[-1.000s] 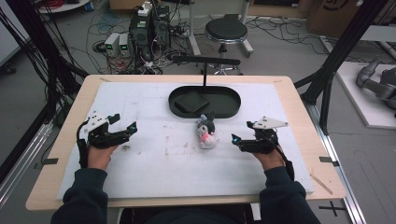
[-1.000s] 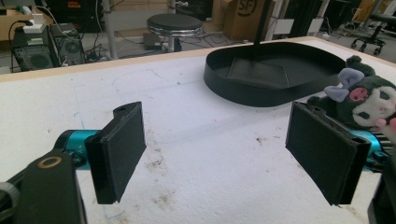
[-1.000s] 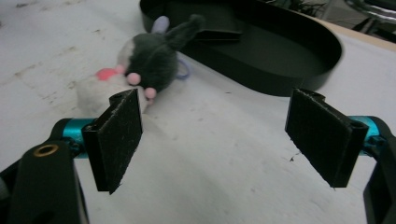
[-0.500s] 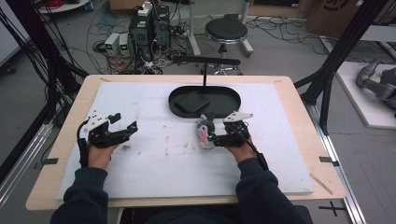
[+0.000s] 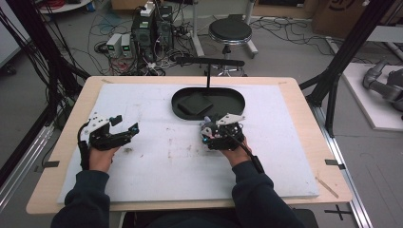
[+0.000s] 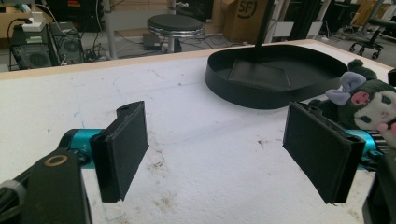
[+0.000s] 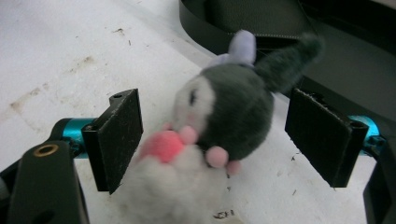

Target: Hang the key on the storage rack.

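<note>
A small plush toy [image 7: 224, 116] with a dark grey head, lilac bow and white and pink body lies on the white mat, just in front of the black oval tray [image 5: 228, 107]. My right gripper [image 7: 219, 140] is open, one jaw on each side of the toy, neither pad pressing it. In the high view the right gripper [image 5: 206, 135] covers most of the toy. My left gripper [image 5: 126, 124] rests at the mat's left side, open and empty. The left gripper view shows the left gripper [image 6: 219, 149] with the toy [image 6: 369, 100] far off at the right.
The black tray [image 6: 275, 74] carries a flat dark base with a thin upright post and a crossbar [image 5: 209, 61]. The mat [image 5: 157, 171] is stained with scuffs. Beyond the table stand a stool [image 5: 230, 32], computer boxes and many cables.
My right gripper has travelled left from the mat's right side to the plush toy and now straddles it. The left gripper has stayed put.
</note>
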Available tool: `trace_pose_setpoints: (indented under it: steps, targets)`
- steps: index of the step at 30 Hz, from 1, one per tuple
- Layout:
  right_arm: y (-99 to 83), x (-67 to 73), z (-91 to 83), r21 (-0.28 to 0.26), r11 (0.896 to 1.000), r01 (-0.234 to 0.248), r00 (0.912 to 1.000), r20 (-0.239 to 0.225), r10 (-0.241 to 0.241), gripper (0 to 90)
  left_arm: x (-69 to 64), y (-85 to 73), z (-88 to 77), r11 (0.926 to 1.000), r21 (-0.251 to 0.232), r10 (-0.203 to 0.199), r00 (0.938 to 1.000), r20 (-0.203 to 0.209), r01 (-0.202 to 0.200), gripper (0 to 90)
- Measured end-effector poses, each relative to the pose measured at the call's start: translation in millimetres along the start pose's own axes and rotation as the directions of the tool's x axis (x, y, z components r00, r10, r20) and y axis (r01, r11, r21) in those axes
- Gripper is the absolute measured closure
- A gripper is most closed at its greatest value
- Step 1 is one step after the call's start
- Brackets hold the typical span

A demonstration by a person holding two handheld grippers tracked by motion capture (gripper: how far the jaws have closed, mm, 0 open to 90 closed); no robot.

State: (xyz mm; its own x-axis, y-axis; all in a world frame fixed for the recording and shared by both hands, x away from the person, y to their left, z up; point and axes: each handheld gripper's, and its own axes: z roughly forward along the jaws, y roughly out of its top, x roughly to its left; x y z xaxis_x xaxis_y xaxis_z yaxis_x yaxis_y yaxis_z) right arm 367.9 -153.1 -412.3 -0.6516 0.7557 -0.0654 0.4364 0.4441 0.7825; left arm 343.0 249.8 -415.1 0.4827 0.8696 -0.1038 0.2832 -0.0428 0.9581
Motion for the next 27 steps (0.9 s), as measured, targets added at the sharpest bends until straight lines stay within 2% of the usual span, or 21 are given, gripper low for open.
trace_pose_setpoints:
  steps: [2, 3, 4, 5, 6, 7, 8, 9, 11, 12, 13, 14, 17, 18, 21, 23, 24, 25, 26, 27]
  targets:
    - [-0.8, 3.4, 1.1, 0.018, 1.0, 0.012, 0.9999, -0.003, -0.012, 19.3, -0.3, 0.0, 0.2, 1.0, 0.001, 0.003, 1.0, 0.001, -0.003, 22.1]
    - [-2.6, 7.8, 5.2, 0.055, 0.998, 0.042, 0.9991, -0.004, -0.042, 19.3, -0.6, 0.0, 0.2, 1.0, 0.001, 0.001, 1.0, 0.002, -0.001, 22.3]
    - [-2.6, 7.8, 5.2, 0.055, 0.998, 0.042, 0.9991, -0.004, -0.042, 19.3, -0.6, 0.0, 0.1, 1.0, 0.001, 0.001, 1.0, 0.0, -0.001, 22.3]
    - [-4.6, 10.9, 8.4, 0.095, 0.993, 0.072, 0.9968, 0.028, -0.075, 22.3, -0.3, 0.0, -0.1, 1.0, 0.001, 0.003, 1.0, -0.002, -0.003, 22.3]
    - [-4.6, 10.9, 8.4, 0.095, 0.993, 0.072, 0.9968, 0.028, -0.075, 22.3, -0.1, 0.1, -0.2, 1.0, 0.001, -0.001, 1.0, 0.0, 0.001, 22.3]
    - [-4.6, 7.5, 6.9, 0.103, 0.992, 0.073, 0.9968, 0.026, -0.076, 29.4, 0.3, -0.1, -0.4, 1.0, 0.001, -0.004, 1.0, 0.0, 0.004, 22.3]
    - [-4.6, 7.5, 6.9, 0.103, 0.992, 0.073, 0.9968, 0.026, -0.076, 29.4, 0.3, -0.1, -0.4, 1.0, 0.001, -0.004, 1.0, 0.0, 0.004, 22.3]
    - [-4.9, -0.3, 3.1, 0.109, 0.992, 0.061, 0.9981, 0.003, -0.061, 40.2, 0.5, -0.2, -0.3, 1.0, 0.002, -0.005, 1.0, -0.001, 0.005, 22.3]
    - [-5.6, -4.1, 1.3, 0.108, 0.992, 0.065, 0.9979, -0.005, -0.065, 43.2, 0.6, -0.4, -0.2, 1.0, 0.003, -0.006, 1.0, -0.003, 0.006, 22.3]
    - [-6.7, -10.2, -2.4, 0.106, 0.992, 0.062, 0.9981, -0.015, -0.06, 43.1, 0.6, -0.4, -0.3, 1.0, 0.002, -0.008, 1.0, -0.004, 0.008, 22.3]
    - [-8.2, -19.8, -8.6, 0.092, 0.995, 0.045, 0.9989, 0.01, -0.046, 41.3, 0.7, -0.4, -0.3, 1.0, 0.002, -0.007, 1.0, -0.006, 0.007, 22.3]
    - [-8.2, -19.8, -8.6, 0.092, 0.995, 0.045, 0.9989, 0.01, -0.046, 41.3, 0.7, -0.4, -0.3, 1.0, 0.002, -0.007, 1.0, -0.006, 0.007, 22.3]
    - [-10.9, -30.8, -13.9, 0.095, 0.995, 0.039, 0.9972, 0.059, -0.045, 41.5, 0.6, -0.4, 0.1, 1.0, 0.004, -0.005, 1.0, -0.004, 0.005, 22.4]
    - [-12.2, -32.4, -14.0, 0.09, 0.995, 0.035, 0.9973, 0.061, -0.041, 39.0, 0.4, -0.3, 0.1, 1.0, 0.003, -0.004, 1.0, -0.003, 0.004, 22.5]
    - [-10.6, -24.8, -11.2, 0.057, 0.995, 0.081, 0.9951, 0.052, -0.084, 31.4, 0.2, -0.4, 0.3, 1.0, 0.003, -0.003, 1.0, -0.005, 0.003, 22.6]
    - [-10.0, -18.6, -6.0, 0.042, 0.989, 0.143, 0.9884, 0.044, -0.145, 27.4, 0.1, -0.3, 0.2, 1.0, 0.003, -0.004, 1.0, -0.004, 0.004, 22.6]
    - [-10.0, -18.6, -6.0, 0.042, 0.989, 0.143, 0.9884, 0.044, -0.145, 27.4, 0.1, -0.3, 0.2, 1.0, 0.003, -0.003, 1.0, -0.004, 0.003, 22.6]
    - [-10.4, -15.0, 1.7, 0.043, 0.982, 0.185, 0.9822, 0.028, -0.186, 23.7, 0.1, -0.4, 0.3, 1.0, 0.003, -0.004, 1.0, -0.004, 0.004, 22.6]
    - [-10.4, -15.0, 1.7, 0.043, 0.982, 0.185, 0.9822, 0.028, -0.186, 23.7, 0.1, -0.4, 0.3, 1.0, 0.004, -0.004, 1.0, -0.002, 0.004, 22.6]
    - [-11.0, -14.0, 5.9, 0.05, 0.978, 0.204, 0.9781, 0.032, -0.206, 22.6, -0.1, -0.5, 0.5, 1.0, 0.003, -0.005, 1.0, -0.003, 0.005, 22.6]
